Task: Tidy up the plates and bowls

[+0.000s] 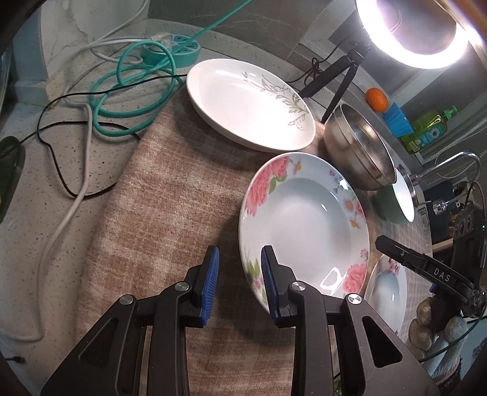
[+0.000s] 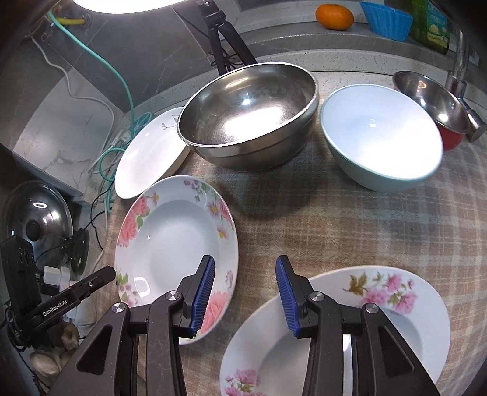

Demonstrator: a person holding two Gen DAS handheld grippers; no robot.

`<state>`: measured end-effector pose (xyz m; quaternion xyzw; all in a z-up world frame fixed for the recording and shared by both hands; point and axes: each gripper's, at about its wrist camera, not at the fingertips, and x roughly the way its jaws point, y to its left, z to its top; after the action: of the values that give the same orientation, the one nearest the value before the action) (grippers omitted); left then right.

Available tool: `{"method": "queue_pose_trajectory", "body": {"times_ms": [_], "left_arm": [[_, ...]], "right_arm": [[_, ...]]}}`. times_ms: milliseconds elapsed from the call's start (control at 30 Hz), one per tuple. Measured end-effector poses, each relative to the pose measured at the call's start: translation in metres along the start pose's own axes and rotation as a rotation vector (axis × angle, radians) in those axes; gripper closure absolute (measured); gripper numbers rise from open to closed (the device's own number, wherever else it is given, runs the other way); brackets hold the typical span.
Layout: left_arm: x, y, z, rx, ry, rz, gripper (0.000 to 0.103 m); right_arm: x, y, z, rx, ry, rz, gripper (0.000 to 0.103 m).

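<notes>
Item one, my left gripper (image 1: 239, 263): I am holding it with its blue-padded jaws spread apart and gripping nothing, its right finger lying over the near-left rim of the rose-patterned deep plate (image 1: 304, 225) while the left finger is hanging over bare checked cloth (image 1: 170, 195). Item two, my right gripper (image 2: 245, 272): I am keeping it parted likewise and empty, hovering above the cloth in the gap between that rose plate and the pink-blossom plate (image 2: 395, 292), whose rim is passing under its right finger. Item three, the white plate with grey leaf sprig (image 1: 249, 103): it is sitting at the far-left edge of the cloth, just beyond the rose plate and beside the large steel bowl (image 2: 248, 117), which in the right wrist view is overlapping its rim. Item four, the pale green bowl (image 2: 380, 137): it is standing upright to the right of the steel bowl, near but apart. Item five, a smaller steel bowl with red underside (image 2: 432, 103): it is resting at the far right by the tap. Sundries: a teal power strip (image 1: 173, 50) with coiled teal cable on the speckled counter (image 1: 30, 170), a ring light (image 1: 414, 33) glaring overhead, and an orange (image 2: 334, 15) lying on the back ledge.
</notes>
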<state>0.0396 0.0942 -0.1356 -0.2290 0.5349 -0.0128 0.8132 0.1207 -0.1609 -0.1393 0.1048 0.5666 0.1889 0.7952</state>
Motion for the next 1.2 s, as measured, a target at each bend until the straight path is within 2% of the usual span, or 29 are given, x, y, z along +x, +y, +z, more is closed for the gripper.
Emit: {"method": "queue_pose_trajectory", "body": {"times_ms": [533, 633, 833, 1200], "left_arm": [[0.013, -0.002, 0.012, 0.025, 0.011, 0.004, 0.077], [0.016, -0.002, 0.012, 0.028, 0.015, 0.011, 0.086], [0.017, -0.006, 0.011, 0.046, 0.014, 0.017, 0.094], [0.015, -0.007, 0.011, 0.050, 0.010, 0.036, 0.094]], "right_arm": [[0.021, 0.007, 0.012, -0.012, 0.033, 0.011, 0.085], [0.023, 0.007, 0.013, -0.013, 0.040, 0.012, 0.087], [0.029, 0.009, 0.013, -0.022, 0.057, 0.016, 0.093], [0.028, 0.010, 0.012, -0.024, 0.059, 0.014, 0.093]]}}
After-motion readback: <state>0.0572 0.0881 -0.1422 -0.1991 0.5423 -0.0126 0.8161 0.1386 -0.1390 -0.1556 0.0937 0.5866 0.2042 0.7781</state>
